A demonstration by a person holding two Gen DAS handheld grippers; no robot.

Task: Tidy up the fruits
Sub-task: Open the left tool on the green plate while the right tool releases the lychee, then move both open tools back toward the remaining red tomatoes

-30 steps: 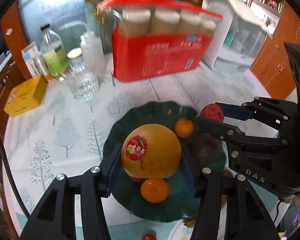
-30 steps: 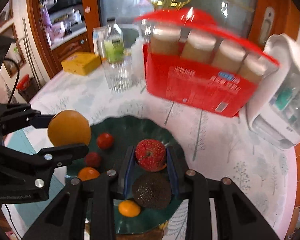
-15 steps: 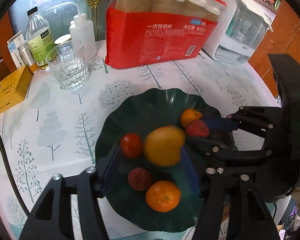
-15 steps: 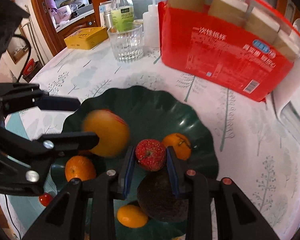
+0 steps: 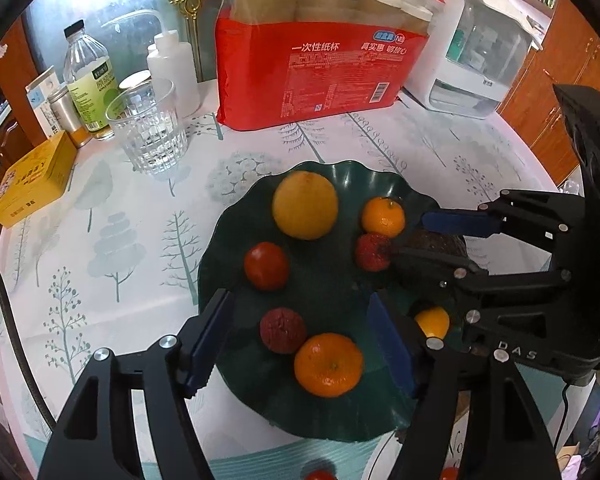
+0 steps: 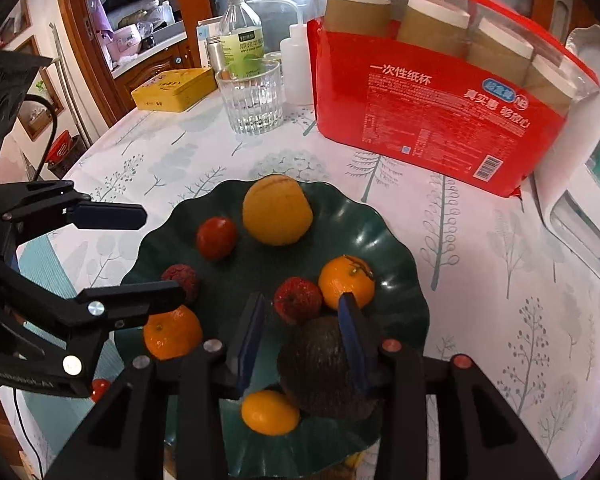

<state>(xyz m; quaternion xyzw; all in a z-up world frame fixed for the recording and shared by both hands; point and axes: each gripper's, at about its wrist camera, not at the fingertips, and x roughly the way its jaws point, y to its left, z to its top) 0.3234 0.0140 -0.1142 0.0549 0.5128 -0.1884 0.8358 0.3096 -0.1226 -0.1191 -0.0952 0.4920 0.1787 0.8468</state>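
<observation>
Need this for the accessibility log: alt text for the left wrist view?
A dark green plate on a tree-print tablecloth holds a large yellow-orange fruit, a tomato, small oranges and red fruits. The left gripper hangs open above its near edge, the right gripper open at right. Behind stand a red cup pack and a glass.

On the one green plate (image 6: 396, 240) lie eight fruits: one big yellow orange (image 6: 277, 210), two tangerines (image 6: 346, 282) (image 6: 172, 332), one small yellow citrus (image 6: 270, 412), one tomato (image 6: 216, 238), two red lychees (image 6: 298, 300) (image 6: 182, 280) and one dark avocado (image 6: 320, 368). Behind the plate stand one glass (image 6: 254, 98), two bottles (image 6: 242, 42) (image 6: 296, 66), one yellow tin (image 6: 174, 88) and one red pack of paper cups (image 6: 440, 108).
</observation>
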